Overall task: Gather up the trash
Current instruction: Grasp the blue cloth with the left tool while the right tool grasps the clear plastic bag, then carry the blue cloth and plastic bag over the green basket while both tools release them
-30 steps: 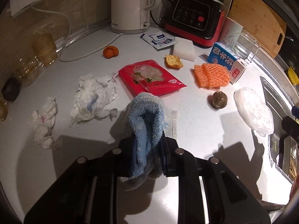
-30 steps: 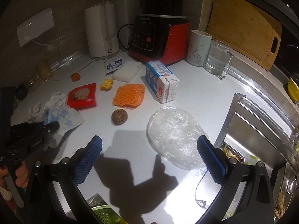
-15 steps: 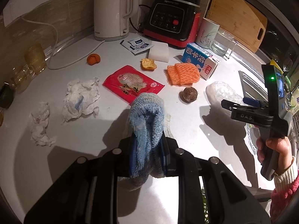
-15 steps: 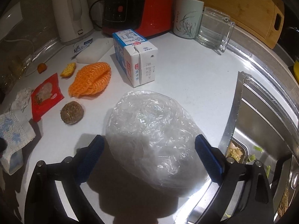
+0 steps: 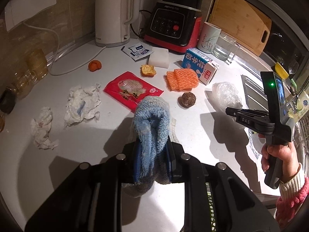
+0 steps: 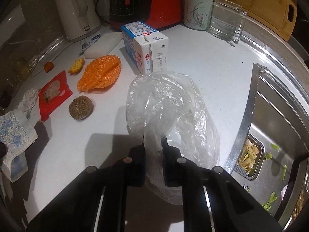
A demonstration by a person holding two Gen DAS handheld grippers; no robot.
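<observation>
White kitchen counter [image 5: 193, 135], lit from above, wall at far edge, steel sink [image 6: 274, 116] at right.

Tools:
- Left gripper [image 5: 151, 152]: jaws pressed on a blue cloth [image 5: 150, 119], which bulges up between them and hangs below.
- Right gripper [image 6: 153, 160]: jaws pinching a clear bag [image 6: 166, 108] at its near end; bag rises crumpled above the counter, just left of the sink edge.

Trash on counter, left to right in the left view:
- small tissue [image 5: 42, 129], near left.
- large tissue [image 5: 83, 102], beside it.
- peel [image 5: 94, 65], far left, near a white cord.
- red wrapper [image 5: 131, 89], centre, just beyond the cloth.
- rind [image 5: 147, 70], beyond the wrapper.
- sachet [image 5: 137, 51], far, before the kettle [image 5: 114, 13].
- white block [image 5: 159, 58], right of the sachet.
- orange net [image 5: 181, 79], touching the carton [image 5: 200, 65].
- brown ball [image 5: 188, 100], near side of the net.

Fixtures at far edge: blender [image 5: 171, 19], cup [image 5: 209, 37], glass mug [image 5: 225, 46], board [image 5: 239, 19] leaning on the wall.

Sink contents: tray of scraps [image 6: 249, 158], green bits loose around it.
</observation>
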